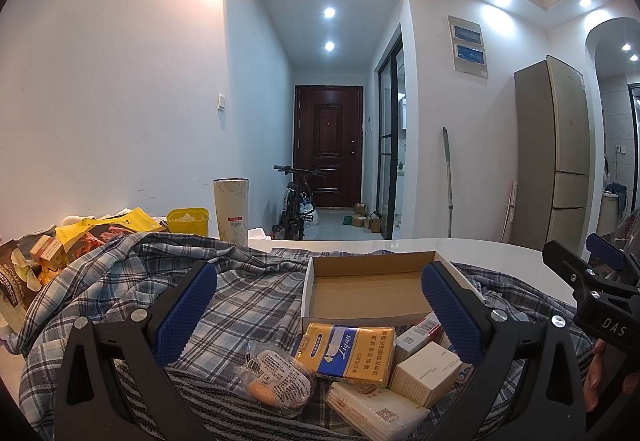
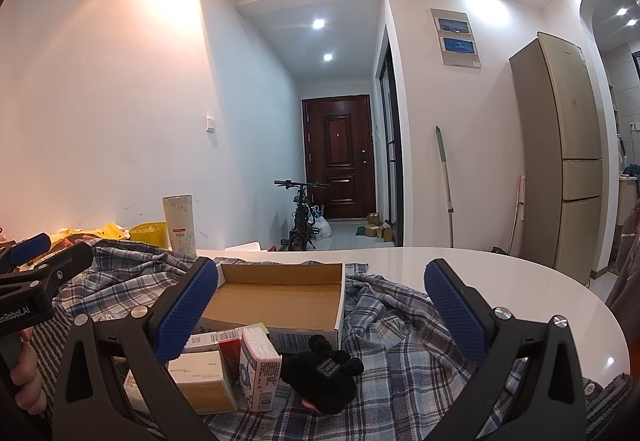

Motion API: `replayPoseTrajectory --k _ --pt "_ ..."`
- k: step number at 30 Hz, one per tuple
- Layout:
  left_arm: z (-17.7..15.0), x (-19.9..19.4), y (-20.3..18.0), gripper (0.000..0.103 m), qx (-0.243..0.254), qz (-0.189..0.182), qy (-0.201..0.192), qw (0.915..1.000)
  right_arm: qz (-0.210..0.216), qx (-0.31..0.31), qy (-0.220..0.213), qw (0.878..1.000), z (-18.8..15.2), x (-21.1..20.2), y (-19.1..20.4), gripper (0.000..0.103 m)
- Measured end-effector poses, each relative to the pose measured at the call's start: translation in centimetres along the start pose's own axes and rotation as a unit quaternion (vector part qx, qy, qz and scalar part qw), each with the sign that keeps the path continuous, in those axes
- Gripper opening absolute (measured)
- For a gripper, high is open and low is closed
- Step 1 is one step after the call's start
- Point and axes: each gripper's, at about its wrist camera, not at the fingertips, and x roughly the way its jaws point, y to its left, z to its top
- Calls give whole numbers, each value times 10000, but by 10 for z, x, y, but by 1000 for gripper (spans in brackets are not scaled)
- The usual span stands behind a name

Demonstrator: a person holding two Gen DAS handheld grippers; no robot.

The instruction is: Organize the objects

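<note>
An empty open cardboard box (image 1: 366,287) (image 2: 280,297) rests on a plaid shirt (image 1: 256,293) (image 2: 400,325) spread over the white table. In front of it lie a yellow cigarette carton (image 1: 352,351), a wrapped bun (image 1: 280,377), a cream box (image 1: 424,373) (image 2: 200,381), a tissue pack (image 1: 376,409), a pink-white tissue pack (image 2: 260,369) and a black plush item (image 2: 324,373). My left gripper (image 1: 320,315) hovers open over the carton and bun. My right gripper (image 2: 320,315) stands open above the plush item, nothing held.
At the far left sit snack bags (image 1: 84,237), a yellow tub (image 1: 188,219) (image 2: 148,233) and a tall tumbler (image 1: 232,211) (image 2: 180,223). Bare table edge (image 2: 480,269) curves to the right. A bicycle (image 1: 296,201), door and fridge (image 2: 560,161) stand beyond.
</note>
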Motion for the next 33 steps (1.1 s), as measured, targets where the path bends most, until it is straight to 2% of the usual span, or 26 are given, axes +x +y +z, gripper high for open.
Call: replayPoseTrajectory --k 15,33 --pt "0 0 0 103 -2 -6 -9 10000 -20 -30 59 10000 2 0 0 103" --pt "1 0 -1 103 8 -39 -14 10000 -107 88 -71 9999 2 -4 -6 103"
